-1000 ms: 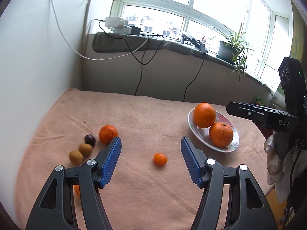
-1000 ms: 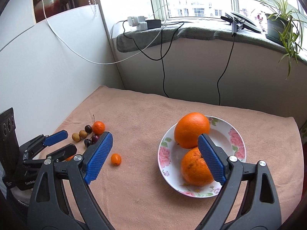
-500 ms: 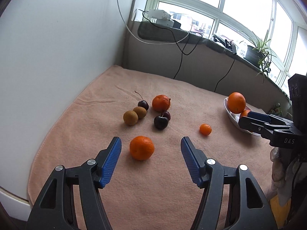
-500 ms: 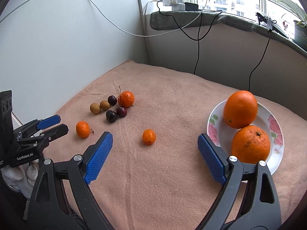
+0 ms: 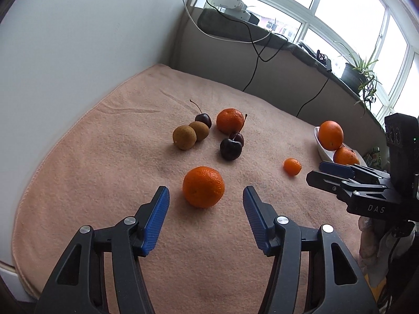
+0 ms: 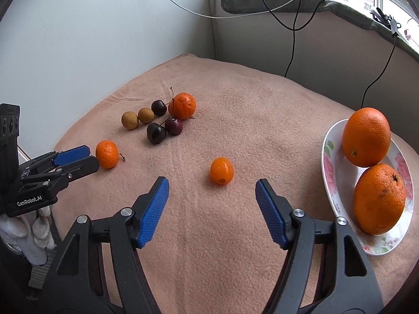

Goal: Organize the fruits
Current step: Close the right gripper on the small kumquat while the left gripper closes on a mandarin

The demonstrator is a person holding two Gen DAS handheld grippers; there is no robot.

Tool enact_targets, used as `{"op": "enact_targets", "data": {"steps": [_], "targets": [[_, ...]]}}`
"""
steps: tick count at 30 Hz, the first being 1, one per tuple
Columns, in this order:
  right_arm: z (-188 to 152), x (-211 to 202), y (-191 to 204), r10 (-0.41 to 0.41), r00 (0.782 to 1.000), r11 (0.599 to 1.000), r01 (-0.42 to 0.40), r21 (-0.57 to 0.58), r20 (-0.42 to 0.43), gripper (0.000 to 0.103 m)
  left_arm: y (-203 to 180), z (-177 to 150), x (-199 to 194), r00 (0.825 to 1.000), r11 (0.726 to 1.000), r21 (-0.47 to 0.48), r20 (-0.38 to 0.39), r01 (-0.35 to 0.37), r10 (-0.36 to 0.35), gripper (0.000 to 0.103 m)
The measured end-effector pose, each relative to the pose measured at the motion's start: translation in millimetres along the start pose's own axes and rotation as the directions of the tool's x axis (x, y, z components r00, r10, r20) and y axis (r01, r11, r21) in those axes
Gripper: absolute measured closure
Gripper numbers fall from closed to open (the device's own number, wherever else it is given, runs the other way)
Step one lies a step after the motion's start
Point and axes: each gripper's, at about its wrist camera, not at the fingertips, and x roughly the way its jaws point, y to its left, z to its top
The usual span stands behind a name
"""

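A mandarin (image 5: 203,186) lies on the peach cloth just ahead of my left gripper (image 5: 206,193). Its jaws are closing, with the mandarin at their tips and the blue pads not touching it. A small kumquat (image 6: 221,170) lies just beyond my right gripper (image 6: 212,182), whose jaws are also closing, with nothing pressed between them. Farther back lie another mandarin (image 5: 230,120), three dark cherries (image 5: 231,148) and two brown round fruits (image 5: 184,137). At the right, a flowered plate (image 6: 331,172) holds two big oranges (image 6: 366,136).
The peach cloth (image 5: 104,136) ends in a rounded edge at the front left, close to a white wall (image 5: 78,39). Behind it is a low wall under a windowsill (image 6: 288,2) with hanging cables, a power strip and a potted plant (image 5: 358,70).
Both grippers sank and swung left toward the loose fruit. The mandarin now lies at the left jaws' tips and the kumquat just ahead of the right jaws. Both pairs of jaws stand narrower.
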Motion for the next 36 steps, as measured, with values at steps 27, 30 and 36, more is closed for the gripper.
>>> {"op": "enact_targets", "data": {"steps": [27, 30, 36], "targets": [[11.2, 42.7, -12.4, 0.010, 0.997, 0.999, -0.007, 0.045, -0.076, 0.071, 8.1, 3.0, 16.7, 0.998, 0.998, -0.030, -0.033, 0.048, -0.049, 0.066], [11.0, 42.4, -13.0, 0.008, 0.997, 0.999, -0.004, 0.048, -0.077, 0.077, 7.0, 3.5, 17.3, 0.998, 0.999, -0.030, -0.031, 0.045, -0.046, 0.067], [10.5, 40.3, -12.3, 0.013, 0.997, 0.999, -0.009, 0.051, -0.075, 0.078, 6.9, 3.1, 15.0, 0.998, 0.998, -0.032, -0.024, 0.053, -0.054, 0.067]]}}
